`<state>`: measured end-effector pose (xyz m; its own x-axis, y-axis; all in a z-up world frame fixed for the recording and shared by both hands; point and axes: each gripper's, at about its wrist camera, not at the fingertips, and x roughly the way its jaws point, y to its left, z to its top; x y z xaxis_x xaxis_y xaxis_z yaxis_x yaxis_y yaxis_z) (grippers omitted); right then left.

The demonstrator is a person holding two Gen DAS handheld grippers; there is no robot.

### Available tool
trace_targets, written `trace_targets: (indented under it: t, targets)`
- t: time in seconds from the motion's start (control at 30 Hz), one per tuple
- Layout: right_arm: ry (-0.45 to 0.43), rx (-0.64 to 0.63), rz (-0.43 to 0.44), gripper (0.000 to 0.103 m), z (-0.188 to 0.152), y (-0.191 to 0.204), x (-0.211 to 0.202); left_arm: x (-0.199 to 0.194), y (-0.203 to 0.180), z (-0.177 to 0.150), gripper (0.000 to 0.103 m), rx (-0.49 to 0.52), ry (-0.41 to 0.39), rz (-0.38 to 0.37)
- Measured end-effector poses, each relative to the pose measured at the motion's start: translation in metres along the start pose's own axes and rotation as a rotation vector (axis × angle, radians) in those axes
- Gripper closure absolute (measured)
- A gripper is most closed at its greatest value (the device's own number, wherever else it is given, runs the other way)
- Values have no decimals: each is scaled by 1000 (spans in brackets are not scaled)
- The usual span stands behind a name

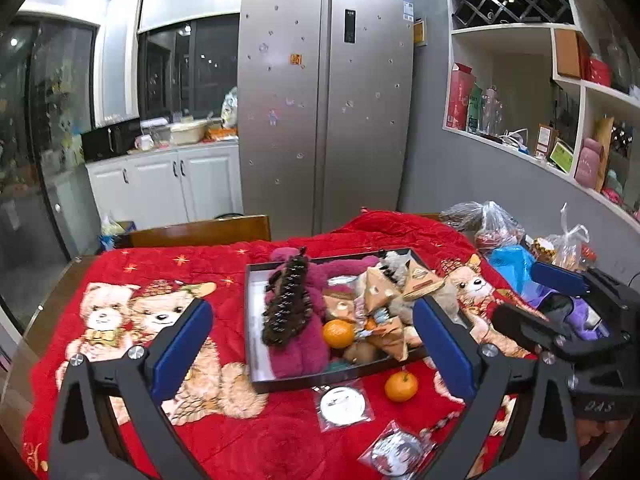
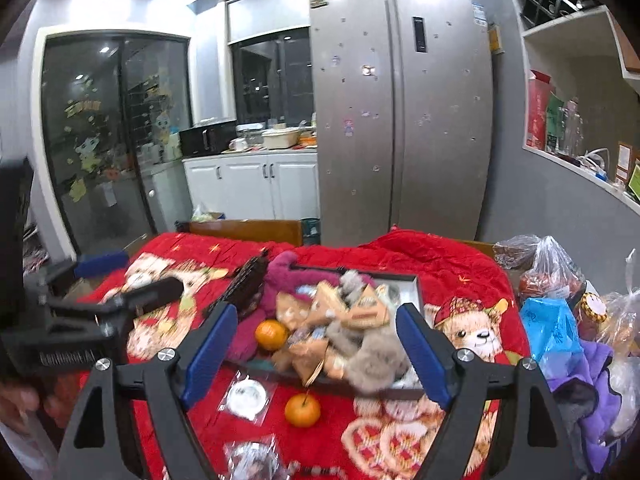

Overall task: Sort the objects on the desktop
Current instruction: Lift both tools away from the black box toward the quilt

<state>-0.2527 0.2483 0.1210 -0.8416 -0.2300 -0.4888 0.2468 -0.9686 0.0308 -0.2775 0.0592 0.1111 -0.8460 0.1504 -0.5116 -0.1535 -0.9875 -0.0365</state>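
Hovering above red blanket (image 1: pixel 132 264), left gripper (image 1: pixel 312 344) spread wide, nothing between pads; right gripper (image 2: pixel 316 354) likewise spread and empty, seen also at 3 o'clock in left view.

Loose tangerine (image 1: pixel 401 386) on blanket at 6 o'clock of tray (image 1: pixel 251 320), just beside its near rim; in right view at (image 2: pixel 302 410), low and central between the pads. Probably the next pick. Light, round, firm skin but crushable; likely to roll on soft quilt, so better taken across widest middle with gentle squeeze, pads level.

Two clear sachets, round white disc (image 1: pixel 343 401) and darker one (image 1: pixel 396 450), flat at 7 and 6 o'clock of the fruit. Thin, slippery film; hard to pinch flat, edge or corner the likely hold.

Tray crowded: pink plush (image 1: pixel 298 348), dark hair clip (image 1: pixel 286 304), second tangerine (image 1: pixel 338 333), tan triangular packets (image 1: pixel 380 292), grey plush. Little free floor inside except bare strip at 9 o'clock.

Open blanket at 9 o'clock for moving. Plastic bags (image 2: pixel 552 268) crowding 3 o'clock. Tray rim raised, to be cleared on drop-in. Right view blurred, fine detail uncertain.
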Motion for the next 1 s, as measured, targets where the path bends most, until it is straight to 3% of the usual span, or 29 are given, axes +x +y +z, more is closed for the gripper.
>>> trace_targets:
  t: [0.3, 0.5, 0.63, 0.73, 1.0]
  targets:
    - [43, -62, -19, 18, -47, 20, -19, -9, -6, -67, 2, 41, 109, 36]
    - [107, -60, -54, 18, -85, 18, -20, -12, -21, -128, 2, 57, 215, 13]
    - [167, -54, -70, 18, -120, 17, -21, -10, -27, -164, 2, 14, 281, -16]
    - [226, -71, -68, 18, -143, 20, -17, -6, -31, -179, 2, 8, 309, -19]
    - [251, -10, -68, 18, -172, 11, -10, 9, -34, -190, 2, 18, 337, -1]
